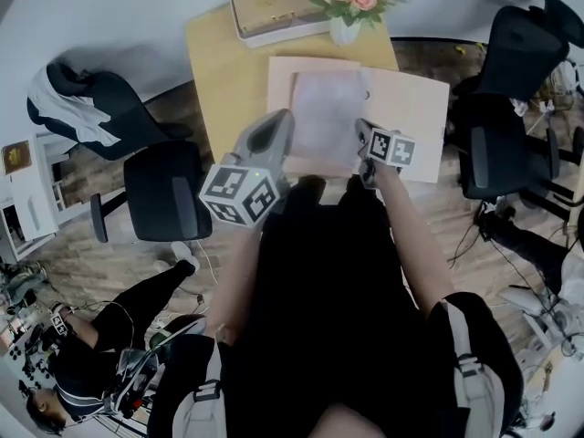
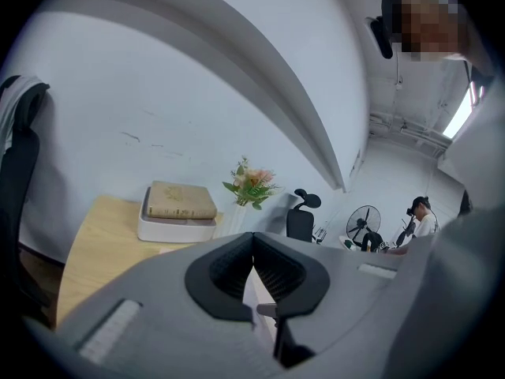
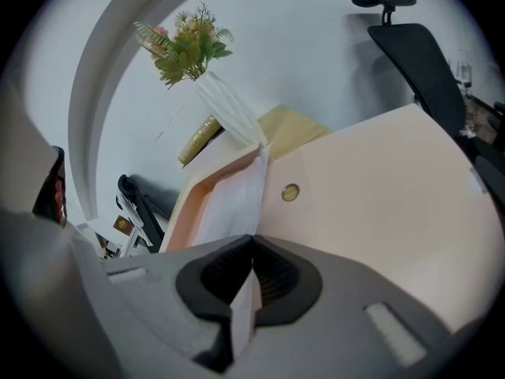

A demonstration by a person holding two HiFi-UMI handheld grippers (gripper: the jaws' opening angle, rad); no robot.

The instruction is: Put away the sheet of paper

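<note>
- Head view: the person's black top [image 1: 328, 281] fills the foreground. Beyond it, the left claw [image 1: 285, 121] and right claw [image 1: 360, 128] grip the sheet of paper [image 1: 324, 117] by its two side edges over an open pink folder [image 1: 415, 99] on the wooden worktop [image 1: 219, 62].
- Left gripper view: the jaws are pressed together with a pale sliver of the sheet caught between them. A book [image 2: 181, 201] on a white box [image 2: 175, 229] and a vase of flowers [image 2: 251, 184] stand at the worktop's far end.
- Right gripper view: the jaws are clamped on the sheet's edge. The sheet runs ahead into the folder's crease, beside a round snap button [image 3: 290, 192].
- The step in hand looks like feeding the sheet into the folder. Next, both claws would need to lower it evenly, let go, then close the flap.
</note>
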